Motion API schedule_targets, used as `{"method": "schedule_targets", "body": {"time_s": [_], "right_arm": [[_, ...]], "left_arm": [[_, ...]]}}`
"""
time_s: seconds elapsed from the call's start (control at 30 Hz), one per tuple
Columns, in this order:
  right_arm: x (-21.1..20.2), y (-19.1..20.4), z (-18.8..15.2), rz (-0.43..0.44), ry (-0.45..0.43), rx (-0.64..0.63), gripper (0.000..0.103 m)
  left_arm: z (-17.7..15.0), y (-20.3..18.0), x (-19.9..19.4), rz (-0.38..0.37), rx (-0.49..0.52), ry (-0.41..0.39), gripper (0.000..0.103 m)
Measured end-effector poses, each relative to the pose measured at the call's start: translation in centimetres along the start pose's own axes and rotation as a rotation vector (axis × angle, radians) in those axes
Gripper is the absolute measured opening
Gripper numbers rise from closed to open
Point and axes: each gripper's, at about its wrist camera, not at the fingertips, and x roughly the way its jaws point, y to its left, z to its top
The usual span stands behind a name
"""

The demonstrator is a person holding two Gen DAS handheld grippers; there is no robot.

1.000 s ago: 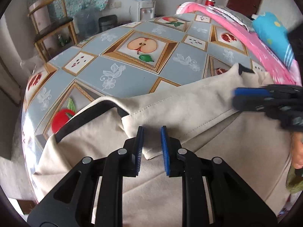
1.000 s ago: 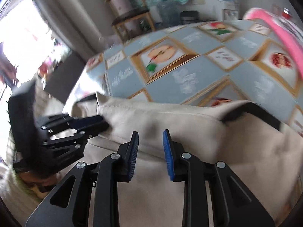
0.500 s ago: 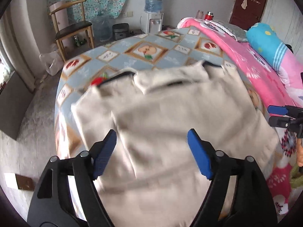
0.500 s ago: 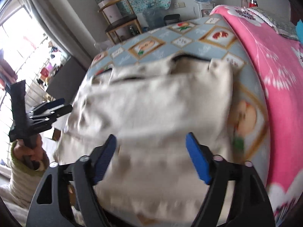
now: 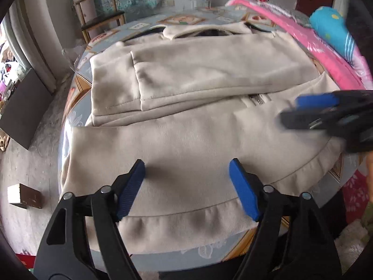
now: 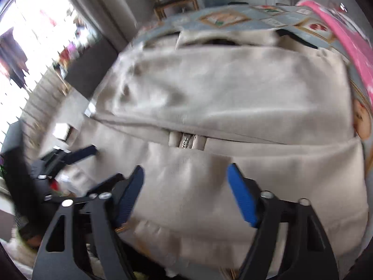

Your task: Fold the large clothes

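One beige jacket (image 5: 198, 140) is laid on one table (image 5: 77, 107). Two grippers, left gripper (image 5: 186, 186) and right gripper (image 6: 185, 191), are held above it, jaws apart, closing, nothing gripped.

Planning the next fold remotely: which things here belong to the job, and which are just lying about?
Job:
- beige jacket, partly folded
- left tool, closing, nothing gripped
- right tool, closing, nothing gripped
- patterned tablecloth underneath

Lying about:
- pink blanket
- blue pillow
- wooden chair

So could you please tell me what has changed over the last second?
Both grippers let go of the folded jacket top near the collar and pulled back to its near hem. The left gripper and right gripper now hang with nothing between their jaws, which are closing. The jacket stays folded on the table.
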Motion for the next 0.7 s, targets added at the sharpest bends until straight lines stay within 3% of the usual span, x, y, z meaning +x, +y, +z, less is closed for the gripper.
{"method": "schedule_targets", "body": {"time_s": [0.03, 0.07, 0.1, 0.13, 0.17, 0.2, 0.23, 0.37, 0.47, 0.63, 0.7], "right_arm": [[0.2, 0.5, -0.1, -0.044, -0.023, -0.030, 0.057], [0.2, 1.0, -0.1, -0.087, -0.024, -0.058, 0.046], [0.0, 1.1, 0.0, -0.103, -0.030, -0.055, 0.026], [-0.1, 1.0, 0.0, -0.117, -0.029, -0.048, 0.018], [-0.2, 0.8, 0.1, -0.103, -0.027, -0.043, 0.013], [-0.4, 0.6, 0.1, -0.093, -0.027, -0.039, 0.007], [-0.5, 0.6, 0.1, -0.092, -0.030, -0.037, 0.007], [-2.4, 0.8, 0.6, -0.101, -0.092, -0.027, 0.005], [-3.6, 0.9, 1.4, -0.107, -0.140, -0.021, 0.005], [-0.2, 0.0, 1.7, -0.144, -0.117, -0.024, 0.005], [0.1, -0.6, 1.3, -0.113, -0.131, -0.002, 0.006]], "left_arm": [[-0.2, -0.1, 0.0, -0.004, 0.005, -0.020, 0.059], [-0.2, -0.2, -0.1, -0.006, 0.011, -0.036, 0.055], [-0.4, -0.6, -0.1, -0.006, 0.032, -0.054, 0.046], [-0.4, -0.8, -0.2, -0.008, 0.049, -0.062, 0.032], [-0.3, -1.1, -0.2, -0.016, 0.073, -0.067, 0.025], [-0.3, -1.8, -0.3, -0.007, 0.107, -0.074, 0.009], [-0.3, -2.4, -0.2, 0.020, 0.145, -0.081, 0.004], [0.3, -3.5, -2.0, 0.086, 0.225, -0.168, 0.002], [1.6, -3.3, -3.3, 0.095, 0.218, -0.221, 0.002], [2.2, -3.1, 0.2, 0.094, 0.203, -0.153, 0.002], [1.8, -2.9, 1.4, 0.088, 0.190, -0.123, 0.003]]}}
